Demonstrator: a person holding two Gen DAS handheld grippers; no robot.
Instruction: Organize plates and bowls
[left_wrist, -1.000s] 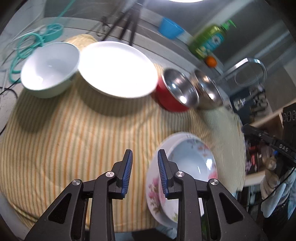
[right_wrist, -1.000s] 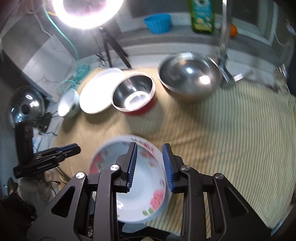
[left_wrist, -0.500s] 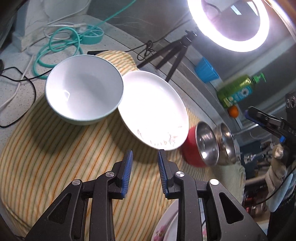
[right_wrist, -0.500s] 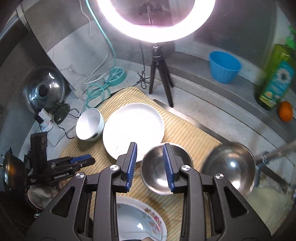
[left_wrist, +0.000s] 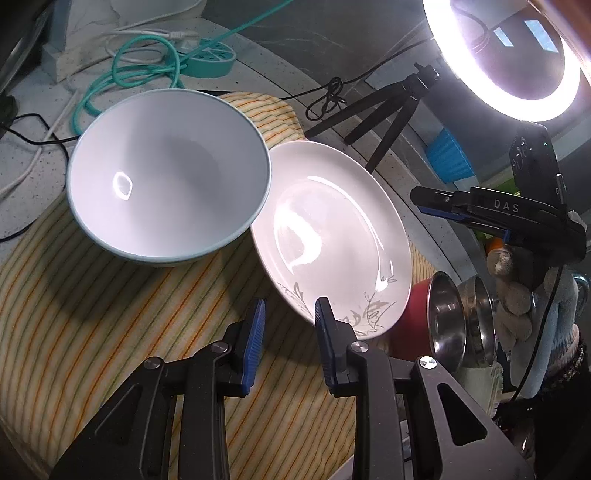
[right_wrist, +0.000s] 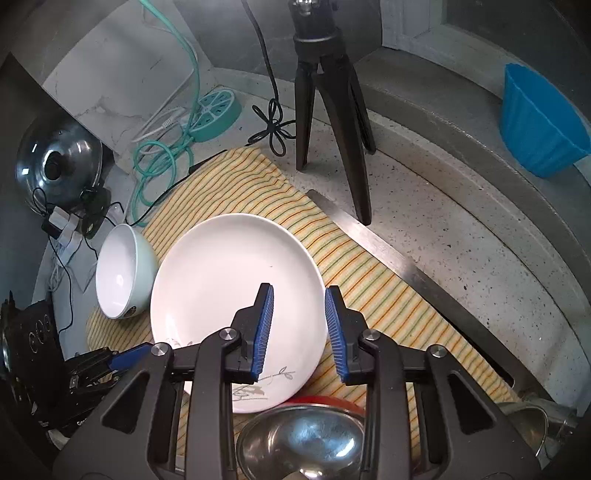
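While both grippers' jaws hang slightly spread, gripping nothing: white bowl (left_wrist: 168, 181) empty; white plate (right_wrist: 236, 306) bare; red-sided steel bowl (right_wrist: 301, 443) empty.

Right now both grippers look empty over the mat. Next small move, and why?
Probably ease the right gripper down onto the near rim of the white plate. Its jaws are parted with nothing between them and sit right over that plate. The left gripper is also empty, beside the plate's edge, so either could take it; the white bowl stands apart.
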